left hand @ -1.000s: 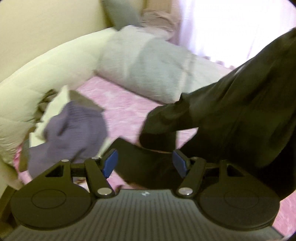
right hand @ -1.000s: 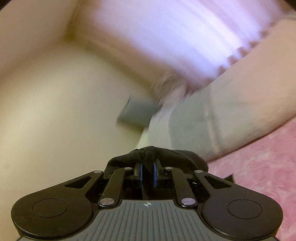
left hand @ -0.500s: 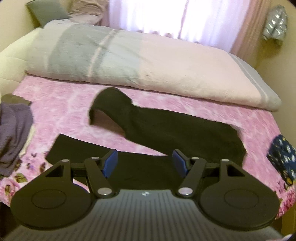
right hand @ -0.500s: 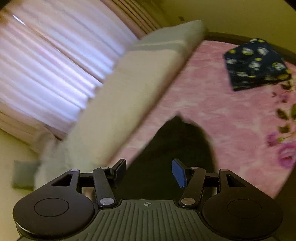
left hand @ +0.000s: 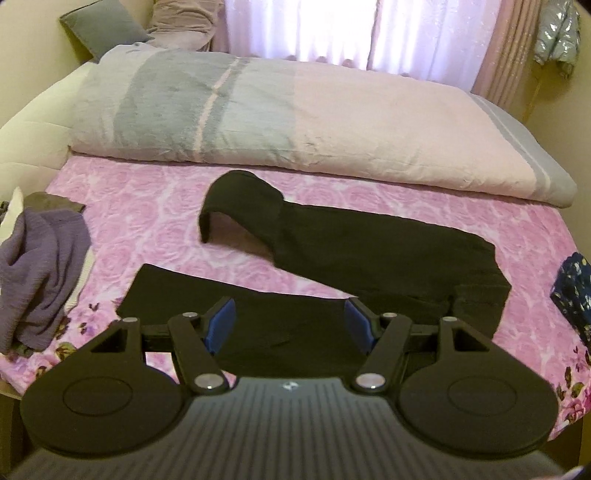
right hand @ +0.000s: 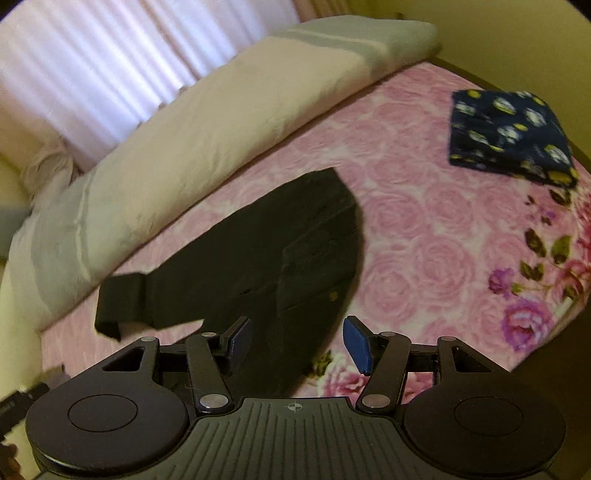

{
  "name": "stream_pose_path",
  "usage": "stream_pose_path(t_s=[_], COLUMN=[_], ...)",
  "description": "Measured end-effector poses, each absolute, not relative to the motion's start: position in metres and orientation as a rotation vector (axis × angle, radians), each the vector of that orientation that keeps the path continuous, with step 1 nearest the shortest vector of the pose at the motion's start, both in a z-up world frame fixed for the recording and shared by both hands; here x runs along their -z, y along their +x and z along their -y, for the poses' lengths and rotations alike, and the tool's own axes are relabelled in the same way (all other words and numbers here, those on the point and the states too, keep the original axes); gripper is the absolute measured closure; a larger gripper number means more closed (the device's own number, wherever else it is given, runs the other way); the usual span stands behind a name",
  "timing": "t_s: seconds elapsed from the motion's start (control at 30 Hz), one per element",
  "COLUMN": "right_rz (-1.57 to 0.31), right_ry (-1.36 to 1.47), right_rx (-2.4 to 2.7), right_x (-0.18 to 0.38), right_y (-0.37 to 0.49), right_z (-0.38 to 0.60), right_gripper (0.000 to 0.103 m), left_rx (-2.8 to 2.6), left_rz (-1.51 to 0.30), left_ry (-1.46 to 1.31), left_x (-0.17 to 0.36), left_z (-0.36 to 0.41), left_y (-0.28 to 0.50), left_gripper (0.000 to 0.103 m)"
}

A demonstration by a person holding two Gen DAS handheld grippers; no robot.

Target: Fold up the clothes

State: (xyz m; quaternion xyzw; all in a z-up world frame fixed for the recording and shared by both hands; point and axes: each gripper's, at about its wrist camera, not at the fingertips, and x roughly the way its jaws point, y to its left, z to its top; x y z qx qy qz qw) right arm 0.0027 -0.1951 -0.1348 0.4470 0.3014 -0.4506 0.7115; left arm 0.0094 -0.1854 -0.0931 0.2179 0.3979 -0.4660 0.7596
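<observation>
Black trousers [left hand: 369, 254] lie spread on the pink flowered bedspread [left hand: 147, 206], one leg's end curled up at the far left, the other leg running under my left gripper. My left gripper [left hand: 290, 325] is open and empty, just above the near leg. In the right wrist view the trousers [right hand: 266, 251] lie with the waist end toward the right. My right gripper [right hand: 297, 343] is open and empty above the near edge of the waist.
A rolled grey and pink duvet [left hand: 295, 122] lies along the back of the bed. A pile of purple clothes [left hand: 40, 266] sits at the left edge. A folded navy patterned garment [right hand: 509, 136] lies at the right. Curtains [left hand: 351, 29] hang behind.
My right gripper has let go of the black trousers and opened. The trousers, held up a second ago, now lie flat on the bed. Both grippers have drawn back above them.
</observation>
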Motion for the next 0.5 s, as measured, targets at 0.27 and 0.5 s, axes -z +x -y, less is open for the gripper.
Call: stream_pose_path(t_s=[0.27,0.5], right_rz=[-0.741,-0.857], right_ry=[0.915,0.903], right_rx=[0.967,0.99], right_x=[0.148,0.17], right_y=[0.08,0.122], right_z=[0.157,0.104], right_gripper=[0.045,0.045], left_rx=[0.984,1.051], left_rz=[-0.87,-0.903], left_ry=[0.52,0.628], left_x=[0.09,0.107], left_z=[0.169,0.163], left_y=[0.068,0.085], left_gripper=[0.041,0.041])
